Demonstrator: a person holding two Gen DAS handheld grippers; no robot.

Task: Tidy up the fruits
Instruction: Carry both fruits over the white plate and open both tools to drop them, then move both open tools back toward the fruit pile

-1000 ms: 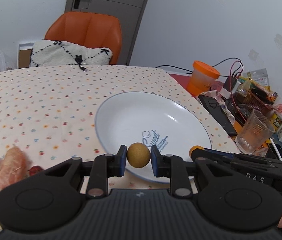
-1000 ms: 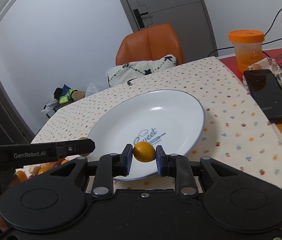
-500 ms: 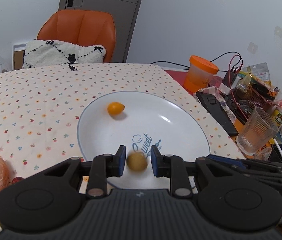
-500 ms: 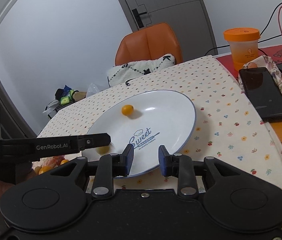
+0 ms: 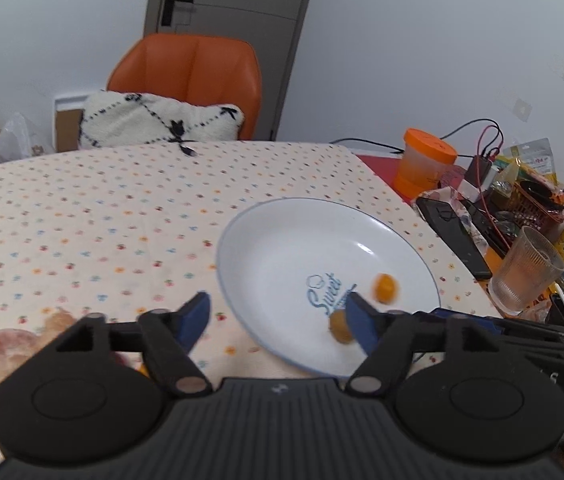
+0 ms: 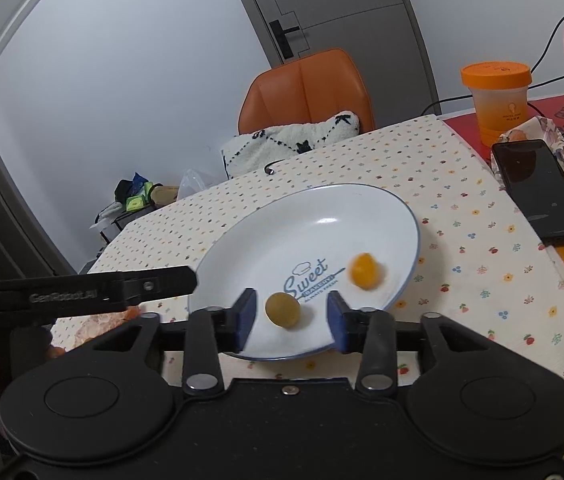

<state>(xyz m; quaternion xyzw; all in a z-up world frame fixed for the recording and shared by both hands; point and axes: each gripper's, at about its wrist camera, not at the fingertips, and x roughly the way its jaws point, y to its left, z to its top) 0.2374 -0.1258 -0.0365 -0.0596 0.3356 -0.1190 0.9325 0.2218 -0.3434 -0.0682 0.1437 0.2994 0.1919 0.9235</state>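
Note:
A white plate (image 5: 282,248) (image 6: 313,216) with blue "Sweet" lettering lies on the dotted tablecloth. Inside it are a small orange fruit (image 5: 385,288) (image 6: 363,276), blurred, and a tan round fruit (image 5: 339,326) (image 6: 282,309) near the front rim. My left gripper (image 5: 280,318) is open and empty over the plate's left edge. My right gripper (image 6: 290,315) is open too, the tan fruit lying loose on the plate between its blue pads. Peeled orange pieces (image 5: 6,354) lie at the lower left in the left wrist view.
An orange chair (image 5: 186,80) with a white cushion stands behind the table. To the right are an orange-lidded cup (image 5: 421,164) (image 6: 495,96), a black phone (image 6: 537,188), a ribbed glass (image 5: 525,268), cables and snack packets. The other gripper's arm (image 6: 82,292) crosses the left.
Both grippers have let go of their fruits and opened wide. The orange and tan fruits now lie in the plate, the orange one having rolled toward the front right. The left gripper shifted left.

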